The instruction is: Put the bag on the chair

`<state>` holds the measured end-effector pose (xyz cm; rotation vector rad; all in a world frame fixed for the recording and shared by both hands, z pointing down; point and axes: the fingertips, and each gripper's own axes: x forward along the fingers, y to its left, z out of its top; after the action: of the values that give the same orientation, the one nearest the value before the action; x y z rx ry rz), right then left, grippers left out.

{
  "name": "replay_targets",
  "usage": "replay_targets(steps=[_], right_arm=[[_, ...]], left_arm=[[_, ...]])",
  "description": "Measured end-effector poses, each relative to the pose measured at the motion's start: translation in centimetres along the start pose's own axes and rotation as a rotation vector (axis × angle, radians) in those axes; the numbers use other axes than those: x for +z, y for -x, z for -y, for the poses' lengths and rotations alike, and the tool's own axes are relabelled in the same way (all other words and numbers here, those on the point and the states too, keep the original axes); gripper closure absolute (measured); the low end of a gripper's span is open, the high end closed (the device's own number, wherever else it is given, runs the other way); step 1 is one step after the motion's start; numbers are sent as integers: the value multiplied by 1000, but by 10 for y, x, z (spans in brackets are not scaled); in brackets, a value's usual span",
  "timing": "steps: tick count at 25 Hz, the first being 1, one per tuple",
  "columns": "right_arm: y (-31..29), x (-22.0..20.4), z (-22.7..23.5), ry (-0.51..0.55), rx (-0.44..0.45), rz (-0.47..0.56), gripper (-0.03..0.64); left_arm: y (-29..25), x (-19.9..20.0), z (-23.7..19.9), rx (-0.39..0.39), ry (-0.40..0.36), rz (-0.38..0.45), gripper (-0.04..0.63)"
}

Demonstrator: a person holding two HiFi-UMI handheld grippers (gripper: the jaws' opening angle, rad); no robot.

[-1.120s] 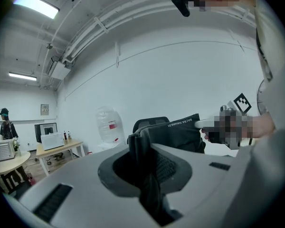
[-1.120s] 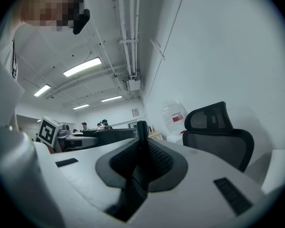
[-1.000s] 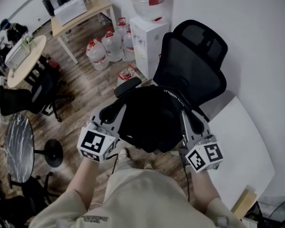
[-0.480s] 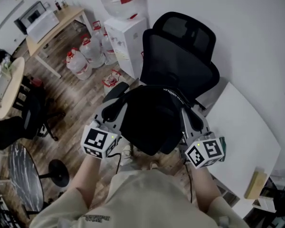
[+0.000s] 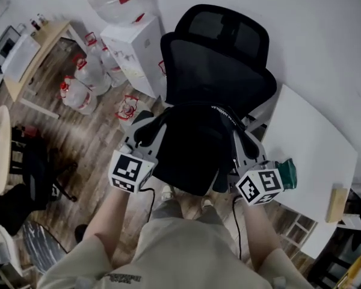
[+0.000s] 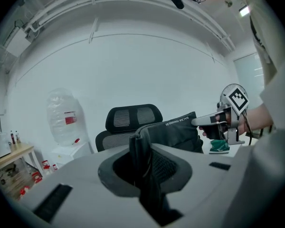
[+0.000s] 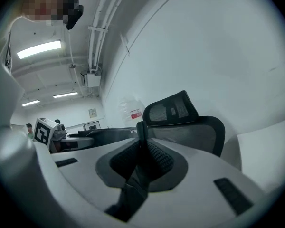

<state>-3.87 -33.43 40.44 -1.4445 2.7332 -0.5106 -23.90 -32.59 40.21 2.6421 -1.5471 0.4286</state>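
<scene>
A black bag [image 5: 189, 146] hangs between my two grippers, in front of and above the seat of a black mesh office chair [image 5: 219, 71]. My left gripper [image 5: 145, 134] is shut on the bag's left edge, whose black fabric [image 6: 145, 167] is pinched between the jaws. On the other side my right gripper [image 5: 243, 146] is shut on the right edge, its fabric [image 7: 141, 160] clamped in the jaws. The chair's backrest [image 6: 133, 118] and headrest [image 7: 173, 109] rise just beyond the bag. The seat itself is hidden under the bag.
A white table [image 5: 307, 155] stands to the right of the chair with a green object [image 5: 287, 172] near its edge. A water dispenser [image 5: 132, 41] and several water jugs [image 5: 78, 86] stand at the left. The white wall is right behind the chair.
The chair has come closer and more central in the head view as I stepped toward it. Both grippers still hold the bag the same way.
</scene>
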Motion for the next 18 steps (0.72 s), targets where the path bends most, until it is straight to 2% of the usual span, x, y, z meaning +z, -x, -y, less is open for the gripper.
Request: replay_targets(steps=[7,11,18], right_arm=[[-25,-35,18,-43,-136,-12,560],[-36,-52,27,-66,-200,-23,560],[-56,-106,53,-103,-287,-57,558]], left_arm=[[-47,-32,-24,-114,-21,-22,531],[-66,-49,-32,-149,-10,-37,531],[-104,-105,-36,-196,12,-97,531]])
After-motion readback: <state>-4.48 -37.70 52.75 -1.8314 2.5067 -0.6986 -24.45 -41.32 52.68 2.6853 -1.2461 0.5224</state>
